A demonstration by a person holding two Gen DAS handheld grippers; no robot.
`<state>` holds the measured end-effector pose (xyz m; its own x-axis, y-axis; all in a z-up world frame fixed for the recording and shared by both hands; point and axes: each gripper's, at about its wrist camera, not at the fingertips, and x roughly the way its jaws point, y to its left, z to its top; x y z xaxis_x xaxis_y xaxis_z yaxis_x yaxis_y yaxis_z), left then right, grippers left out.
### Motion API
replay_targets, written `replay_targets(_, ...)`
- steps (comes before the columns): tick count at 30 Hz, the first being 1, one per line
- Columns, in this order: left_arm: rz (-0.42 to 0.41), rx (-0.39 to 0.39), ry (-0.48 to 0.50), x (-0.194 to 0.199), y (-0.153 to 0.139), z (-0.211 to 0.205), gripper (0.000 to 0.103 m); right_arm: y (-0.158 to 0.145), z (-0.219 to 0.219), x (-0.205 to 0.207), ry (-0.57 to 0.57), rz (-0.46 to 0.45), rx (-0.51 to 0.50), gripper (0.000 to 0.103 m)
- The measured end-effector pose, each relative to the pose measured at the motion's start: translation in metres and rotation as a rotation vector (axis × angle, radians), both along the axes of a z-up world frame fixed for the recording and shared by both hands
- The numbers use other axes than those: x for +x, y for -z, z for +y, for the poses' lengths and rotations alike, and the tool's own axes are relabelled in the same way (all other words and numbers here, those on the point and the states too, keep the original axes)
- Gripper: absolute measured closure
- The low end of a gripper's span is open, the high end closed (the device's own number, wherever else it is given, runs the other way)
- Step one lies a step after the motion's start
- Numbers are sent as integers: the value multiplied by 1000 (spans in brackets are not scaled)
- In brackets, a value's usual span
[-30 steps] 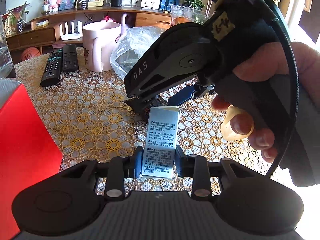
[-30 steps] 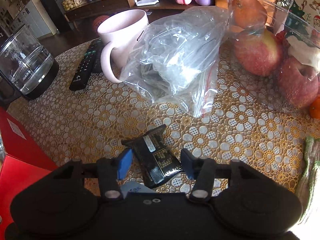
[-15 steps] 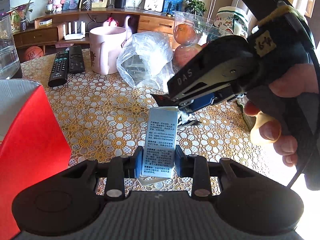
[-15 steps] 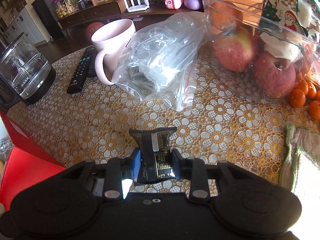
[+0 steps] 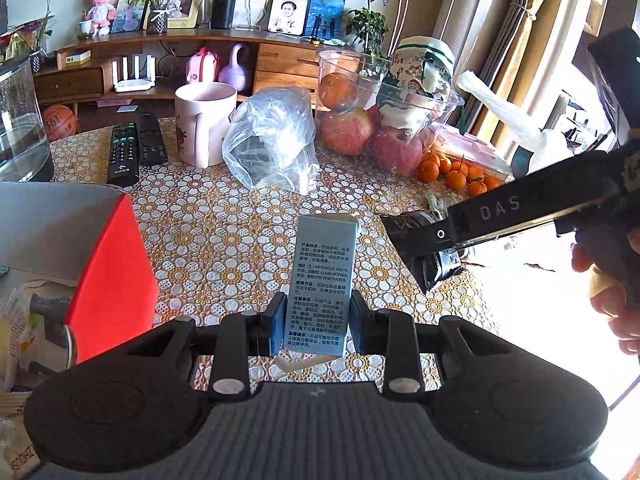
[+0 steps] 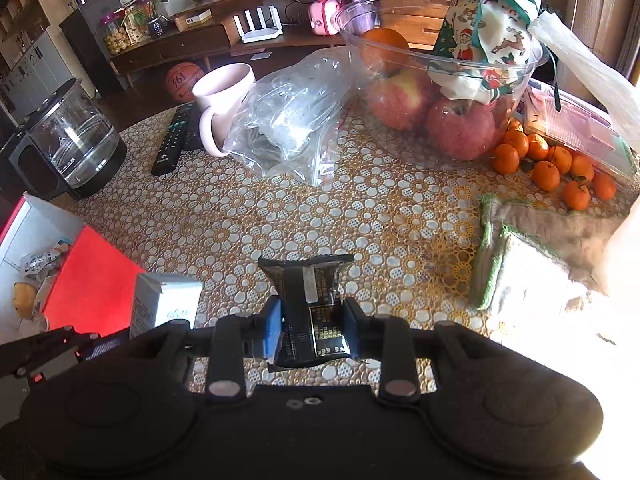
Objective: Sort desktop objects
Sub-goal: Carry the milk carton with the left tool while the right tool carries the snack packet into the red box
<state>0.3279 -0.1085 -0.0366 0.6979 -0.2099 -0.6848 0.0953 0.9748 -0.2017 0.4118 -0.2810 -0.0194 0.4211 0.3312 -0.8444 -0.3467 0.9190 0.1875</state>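
Observation:
My left gripper (image 5: 316, 326) is shut on a small pale blue printed box (image 5: 323, 280) and holds it upright above the lace tablecloth. The box also shows at lower left in the right wrist view (image 6: 166, 306). My right gripper (image 6: 311, 330) is shut on a black foil sachet (image 6: 310, 304), lifted off the table. In the left wrist view the right gripper (image 5: 434, 258) sits to the right of the box with the sachet (image 5: 444, 262) in it. A red open box (image 5: 108, 272) stands at the left, with packets inside.
At the back stand a pink mug (image 5: 204, 122), two remotes (image 5: 134, 148), a clear plastic bag (image 5: 272, 144), a glass kettle (image 6: 72, 144) and a clear bowl of apples (image 6: 436, 76). Small oranges (image 6: 548, 164) and a green-edged cloth (image 6: 532, 276) lie at the right.
My right gripper closed on the black sachet and lifted it off the table, drawing back to the right. My left gripper kept its hold on the blue box and rose.

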Motion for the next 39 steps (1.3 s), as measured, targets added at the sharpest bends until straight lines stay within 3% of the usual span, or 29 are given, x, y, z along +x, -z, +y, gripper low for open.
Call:
replay_targets(15,-17,-2,44,-76,-42,40,73,-57,22,-111,-27,-76,5,71)
replay_targets(23,-31,-12,58,-122,-57,84,73,-76,53,-165,-48,-99,78,71)
replay_targets(39,-34,41,15,-161,-76,190,73,-104,154,-200,-211,-133,104,71)
